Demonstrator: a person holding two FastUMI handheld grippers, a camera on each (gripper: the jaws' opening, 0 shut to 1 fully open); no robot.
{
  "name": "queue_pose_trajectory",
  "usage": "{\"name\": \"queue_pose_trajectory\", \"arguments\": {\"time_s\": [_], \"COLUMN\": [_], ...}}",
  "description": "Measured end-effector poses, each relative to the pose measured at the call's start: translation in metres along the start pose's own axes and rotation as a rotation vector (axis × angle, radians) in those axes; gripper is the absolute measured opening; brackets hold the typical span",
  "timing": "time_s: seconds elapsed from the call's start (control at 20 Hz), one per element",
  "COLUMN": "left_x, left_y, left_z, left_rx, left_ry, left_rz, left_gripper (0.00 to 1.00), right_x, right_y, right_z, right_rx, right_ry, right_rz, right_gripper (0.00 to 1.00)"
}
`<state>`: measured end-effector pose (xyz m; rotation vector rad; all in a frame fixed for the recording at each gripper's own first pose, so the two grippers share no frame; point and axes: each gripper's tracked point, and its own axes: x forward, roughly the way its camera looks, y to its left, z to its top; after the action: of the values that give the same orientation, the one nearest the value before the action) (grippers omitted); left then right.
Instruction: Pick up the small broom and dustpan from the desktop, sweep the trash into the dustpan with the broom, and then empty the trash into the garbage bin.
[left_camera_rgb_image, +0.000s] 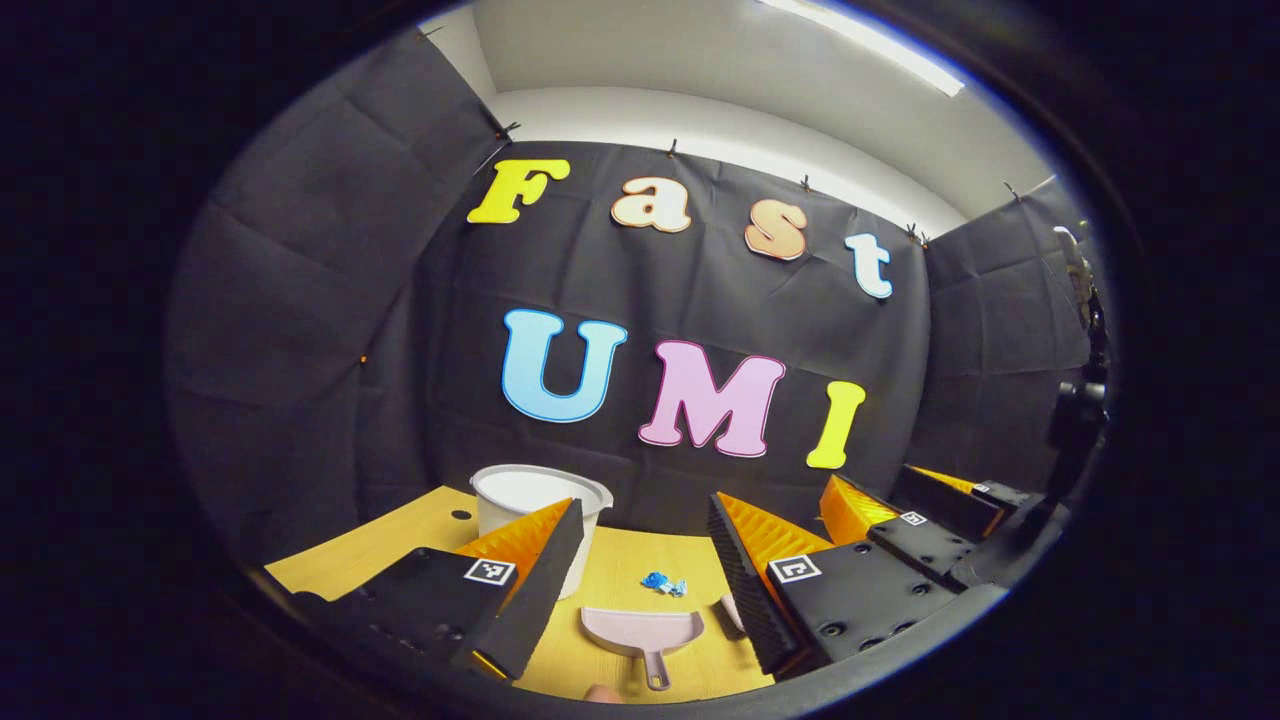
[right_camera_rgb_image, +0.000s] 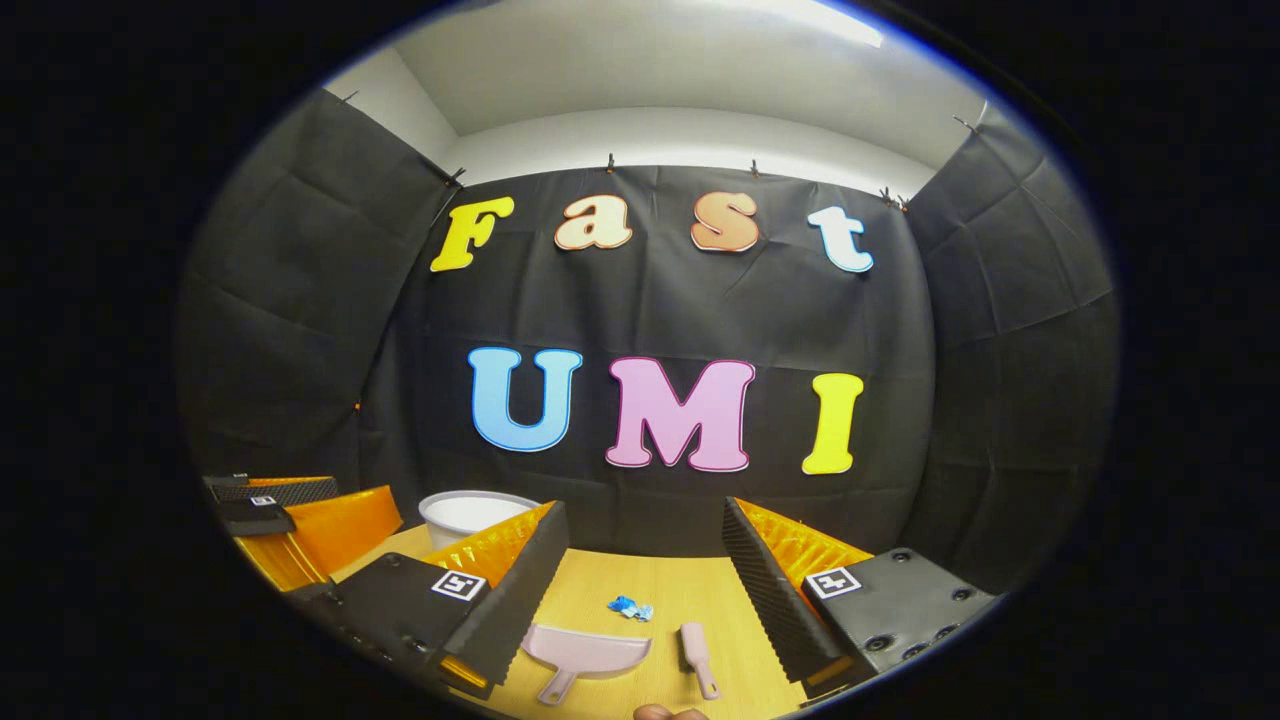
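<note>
Square black-and-white marker tags are showing on both grippers; nothing readable on them. Wood-tone worktop (right_camera_rgb_image: 640, 590) is filling the lower centre w/ black cloth behind. White garbage bin (left_camera_rgb_image: 535, 495) is sitting lower left. Pale pink dustpan (right_camera_rgb_image: 585, 652) is lying flat at bottom centre, pink broom (right_camera_rgb_image: 697, 655) just right of it. Blue trash (right_camera_rgb_image: 630, 607) is lying just above. Left gripper (left_camera_rgb_image: 640, 560) & right gripper (right_camera_rgb_image: 640, 560) are hovering, fingers spread wide, holding nothing.

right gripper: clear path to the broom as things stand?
Probably yes. The right gripper is open above the desk, and the small pink broom lies flat between its fingers' lines, apart from the dustpan and the blue trash. Nothing sits in between.
</note>
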<state>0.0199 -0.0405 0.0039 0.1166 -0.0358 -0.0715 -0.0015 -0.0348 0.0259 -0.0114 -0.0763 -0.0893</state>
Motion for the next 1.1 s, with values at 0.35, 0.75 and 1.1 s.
{"name": "queue_pose_trajectory", "arguments": {"time_s": [0.35, 0.75, 1.1], "left_x": [0.007, 0.014, 0.008], "left_y": [-0.020, -0.035, -0.035], "left_z": [-0.006, -0.045, -0.059], "left_rx": [0.090, 0.121, 0.072], "left_ry": [0.008, 0.129, 0.168], "left_rz": [-0.039, -0.087, -0.089], "left_gripper": [0.75, 0.75, 0.75], "right_x": [-0.004, -0.013, -0.021], "right_y": [-0.015, -0.043, -0.061], "right_z": [0.002, -0.008, -0.013], "right_rx": [0.006, 0.000, -0.015], "right_ry": [0.004, 0.043, 0.078], "right_rz": [-0.035, -0.088, -0.126], "right_gripper": [0.99, 0.99, 0.99]}}
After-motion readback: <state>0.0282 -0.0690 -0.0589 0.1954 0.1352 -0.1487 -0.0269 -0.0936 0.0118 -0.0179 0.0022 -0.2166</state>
